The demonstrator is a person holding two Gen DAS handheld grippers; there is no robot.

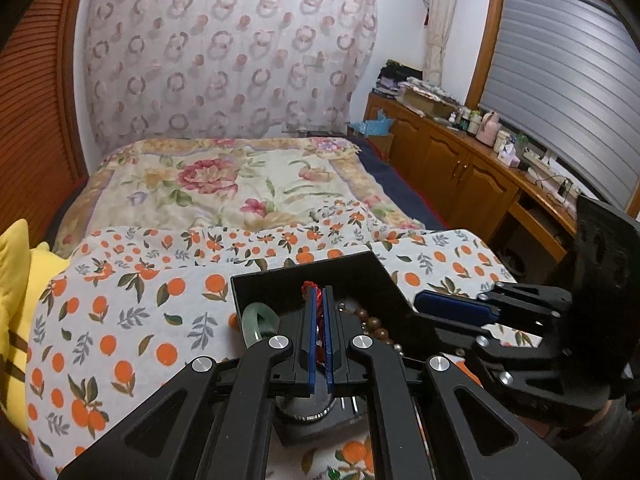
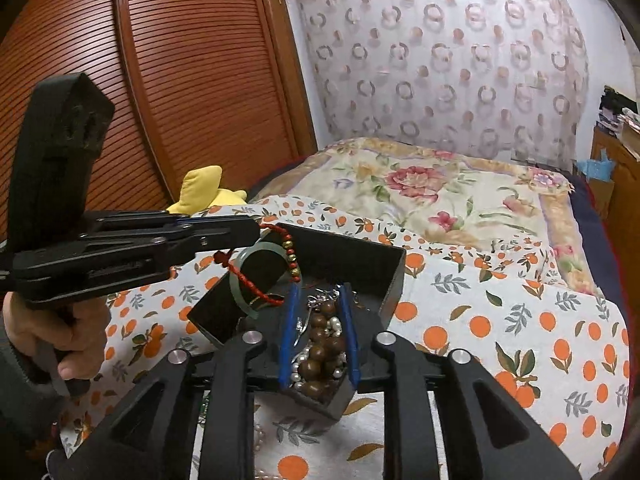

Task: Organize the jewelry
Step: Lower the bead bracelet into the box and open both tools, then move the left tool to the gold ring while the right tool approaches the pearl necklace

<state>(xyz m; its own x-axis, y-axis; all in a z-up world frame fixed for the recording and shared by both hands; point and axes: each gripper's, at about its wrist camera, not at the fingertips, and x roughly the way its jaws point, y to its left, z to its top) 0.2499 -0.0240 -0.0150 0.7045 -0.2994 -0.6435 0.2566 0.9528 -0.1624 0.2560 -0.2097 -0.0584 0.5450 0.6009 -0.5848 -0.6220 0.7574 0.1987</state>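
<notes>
A black jewelry box (image 1: 360, 276) (image 2: 356, 256) lies on the orange-print bedspread. It holds a green jade bangle (image 1: 256, 320) (image 2: 236, 284), brown wooden beads (image 1: 374, 322) (image 2: 320, 336) and small pearls (image 2: 336, 324). My left gripper (image 1: 318, 294) (image 2: 256, 236) is shut on a red cord bracelet (image 1: 316, 292) (image 2: 260, 284) with gold beads, hanging over the box. My right gripper (image 2: 318, 300) (image 1: 420, 300) is open; in its own view its fingers stand either side of the brown beads in the box.
The bed carries a floral quilt (image 1: 240, 184) behind the orange-print bedspread (image 1: 132, 312). A yellow plush toy (image 1: 16, 280) (image 2: 204, 192) lies at the left. Wooden cabinets (image 1: 460, 168) with clutter stand to the right. A louvered wardrobe (image 2: 160, 80) is on the left. Loose pearls (image 2: 260, 440) lie near the box.
</notes>
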